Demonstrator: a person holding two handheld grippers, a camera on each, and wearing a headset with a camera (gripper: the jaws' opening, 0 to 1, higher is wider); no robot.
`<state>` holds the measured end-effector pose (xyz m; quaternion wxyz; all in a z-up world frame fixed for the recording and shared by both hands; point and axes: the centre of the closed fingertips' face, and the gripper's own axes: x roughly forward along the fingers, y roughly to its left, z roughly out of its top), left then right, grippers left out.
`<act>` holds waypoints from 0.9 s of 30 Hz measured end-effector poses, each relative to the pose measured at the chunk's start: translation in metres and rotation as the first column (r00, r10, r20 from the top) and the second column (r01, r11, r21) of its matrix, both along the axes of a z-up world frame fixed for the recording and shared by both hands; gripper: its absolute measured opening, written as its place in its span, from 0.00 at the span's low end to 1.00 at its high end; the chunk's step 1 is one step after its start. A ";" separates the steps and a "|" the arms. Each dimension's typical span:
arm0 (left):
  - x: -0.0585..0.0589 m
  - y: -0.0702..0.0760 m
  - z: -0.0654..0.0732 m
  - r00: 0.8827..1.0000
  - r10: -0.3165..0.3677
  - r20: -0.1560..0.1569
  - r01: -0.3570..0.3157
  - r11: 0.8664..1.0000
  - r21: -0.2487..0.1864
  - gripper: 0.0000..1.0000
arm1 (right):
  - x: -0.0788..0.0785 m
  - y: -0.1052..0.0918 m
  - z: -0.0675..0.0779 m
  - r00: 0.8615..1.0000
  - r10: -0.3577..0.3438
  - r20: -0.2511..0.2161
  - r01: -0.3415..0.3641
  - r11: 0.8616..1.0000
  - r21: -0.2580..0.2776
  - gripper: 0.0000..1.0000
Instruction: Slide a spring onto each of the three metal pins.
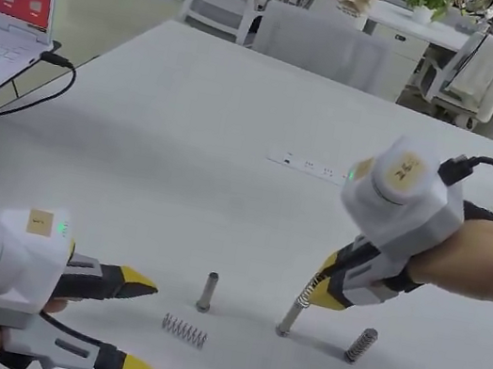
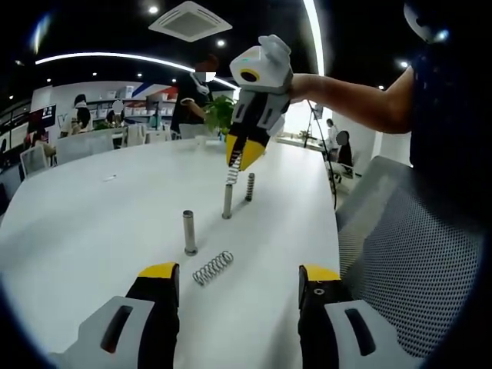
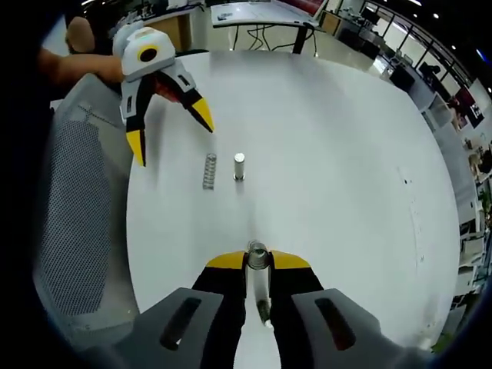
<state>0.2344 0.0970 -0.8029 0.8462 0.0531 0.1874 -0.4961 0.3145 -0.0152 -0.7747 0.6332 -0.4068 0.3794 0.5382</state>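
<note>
Far pin (image 1: 361,345) already wears its spring, right gripper (image 1: 321,291) is clamped on a spring (image 1: 306,293) atop the middle pin (image 1: 288,318), third pin (image 1: 206,292) is bare, loose spring (image 1: 184,329) lies on the bench (image 1: 188,136) beside it, and left gripper (image 1: 153,335) is agape and empty.

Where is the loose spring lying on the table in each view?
Head view: the loose spring lies lower centre, just below the bare pin.
Left gripper view: spring low centre, right of that pin.
Right gripper view: spring left of centre, left of that pin.
Shared landmark: the bare pin.
</note>
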 end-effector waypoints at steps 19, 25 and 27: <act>0.000 0.001 -0.003 1.000 0.000 -0.008 0.000 1.000 -0.001 0.56 | 0.004 0.000 -0.014 1.000 -0.010 -0.025 0.010 1.000 -0.007 0.08; 0.000 0.001 -0.004 1.000 -0.001 -0.011 0.001 1.000 -0.003 0.55 | 0.004 0.001 -0.022 0.999 -0.013 -0.039 0.012 1.000 -0.012 0.08; 0.000 0.001 -0.004 1.000 0.000 -0.011 0.000 1.000 -0.003 0.55 | 0.004 0.000 -0.024 0.999 -0.017 -0.045 0.016 1.000 -0.011 0.08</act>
